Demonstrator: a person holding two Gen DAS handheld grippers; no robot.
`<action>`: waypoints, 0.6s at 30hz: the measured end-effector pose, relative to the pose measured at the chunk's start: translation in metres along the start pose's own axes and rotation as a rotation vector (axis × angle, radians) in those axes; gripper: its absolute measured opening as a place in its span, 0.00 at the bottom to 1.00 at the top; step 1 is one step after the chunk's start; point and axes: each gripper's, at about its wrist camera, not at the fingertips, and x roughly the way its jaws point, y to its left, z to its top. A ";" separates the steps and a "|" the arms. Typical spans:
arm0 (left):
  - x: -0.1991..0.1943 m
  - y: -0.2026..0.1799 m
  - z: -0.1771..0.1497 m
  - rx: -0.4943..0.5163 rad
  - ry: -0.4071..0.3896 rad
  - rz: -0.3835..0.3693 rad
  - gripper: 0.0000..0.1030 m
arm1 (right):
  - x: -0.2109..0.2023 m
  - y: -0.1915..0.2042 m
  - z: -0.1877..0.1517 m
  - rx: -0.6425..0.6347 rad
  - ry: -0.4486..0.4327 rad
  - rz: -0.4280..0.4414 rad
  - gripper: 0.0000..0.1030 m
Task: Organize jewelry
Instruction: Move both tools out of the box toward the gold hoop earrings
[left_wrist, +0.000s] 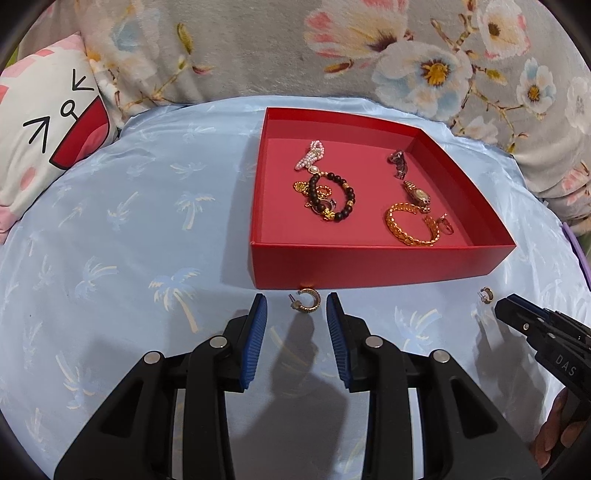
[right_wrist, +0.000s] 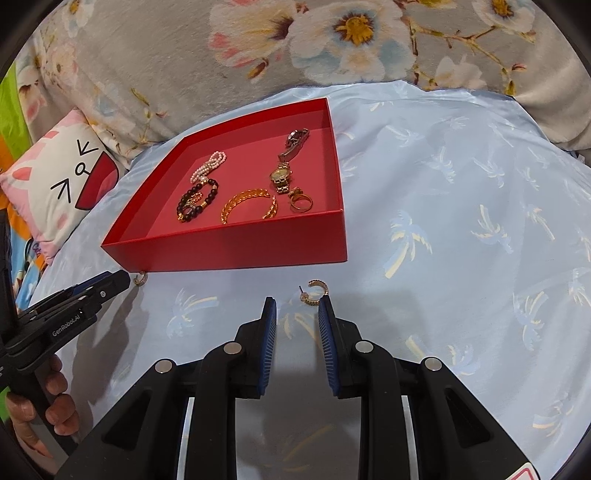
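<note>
**Both grippers poised over loose hoop earrings beside the red jewelry tray**

The left gripper pointed down at the pale blue palm-print cloth, its blue-padded jaws parted with a clear gap and nothing held. A small gold hoop earring lay on the cloth just ahead of the tips, at about twelve o'clock from them, between the two pads' lines but touching neither. The right gripper stood the same way, its jaws a little narrower yet still apart and empty. A second gold hoop earring lay on the cloth at roughly one o'clock from its tips, very close to the right-hand pad; whether it touched that pad could not be told.

Just beyond both earrings, at twelve o'clock in the left wrist view and eleven o'clock in the right wrist view, sat the open red tray, its near wall almost against the first earring. Inside it lay a pearl strand, a dark bead bracelet over some small gold charms, a gold chain cuff, a gold wristwatch, a gold ring and a dark metal piece toward the far corner.

Farther out, a grey floral blanket ran across the back at twelve o'clock, and a cartoon-face cushion lay at ten o'clock. A hand gripped the left tool's handle.
</note>
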 end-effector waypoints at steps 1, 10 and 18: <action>0.001 -0.001 0.000 0.000 0.002 0.000 0.31 | 0.000 0.000 0.000 -0.001 0.001 0.000 0.23; 0.004 -0.008 -0.003 0.016 0.000 0.009 0.50 | 0.009 -0.003 0.000 -0.010 0.012 -0.028 0.30; 0.012 -0.010 0.000 0.024 0.008 0.012 0.50 | 0.020 0.001 0.005 -0.037 0.022 -0.041 0.31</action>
